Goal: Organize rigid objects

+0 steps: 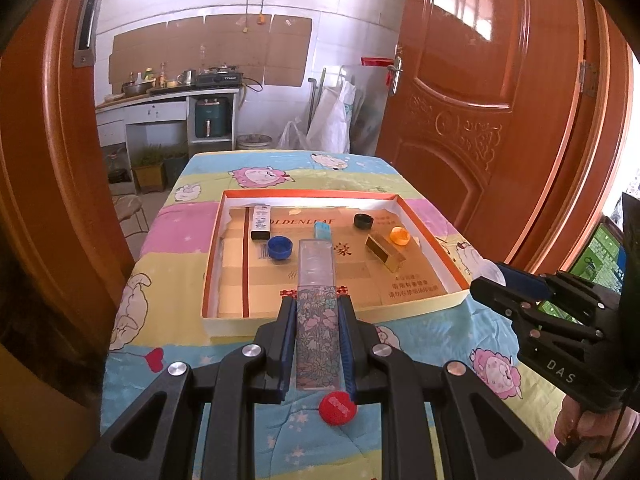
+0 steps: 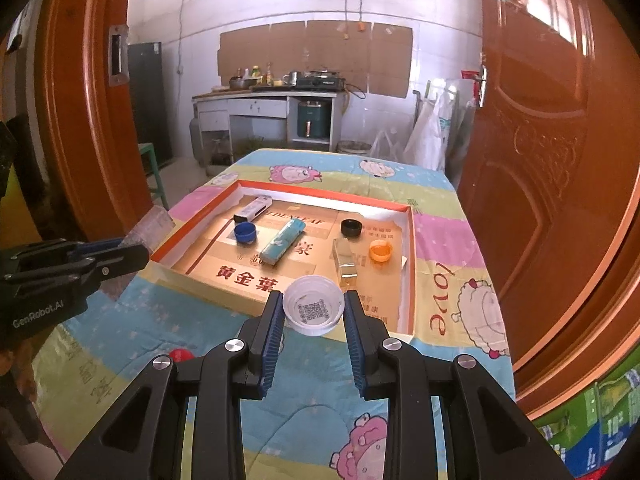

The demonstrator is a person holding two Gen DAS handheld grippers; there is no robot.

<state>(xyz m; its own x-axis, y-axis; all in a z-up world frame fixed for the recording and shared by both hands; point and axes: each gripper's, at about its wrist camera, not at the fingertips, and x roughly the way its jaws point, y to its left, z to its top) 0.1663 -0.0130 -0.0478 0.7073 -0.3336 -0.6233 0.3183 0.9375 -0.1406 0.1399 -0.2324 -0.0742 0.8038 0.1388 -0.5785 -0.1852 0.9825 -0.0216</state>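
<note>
My left gripper (image 1: 317,312) is shut on a long clear floral-patterned box (image 1: 316,300), held above the near edge of the orange-rimmed tray (image 1: 212,264). My right gripper (image 2: 313,312) is shut on a white bottle cap (image 2: 313,310), open side up, at the tray's near edge (image 2: 224,284). In the tray lie a blue cap (image 1: 280,247), a black cap (image 1: 363,221), an orange cap (image 1: 400,235), a gold box (image 1: 386,251), a light-blue lighter (image 2: 283,240) and a black-and-white box (image 1: 261,222). A red cap (image 1: 337,408) lies on the cloth under the left gripper.
The table wears a sheep-patterned cloth (image 2: 472,300). An open wooden door (image 1: 480,100) stands at the right and a door frame (image 1: 44,160) at the left. A kitchen counter (image 1: 168,96) is behind. The right gripper shows at the right of the left wrist view (image 1: 496,284).
</note>
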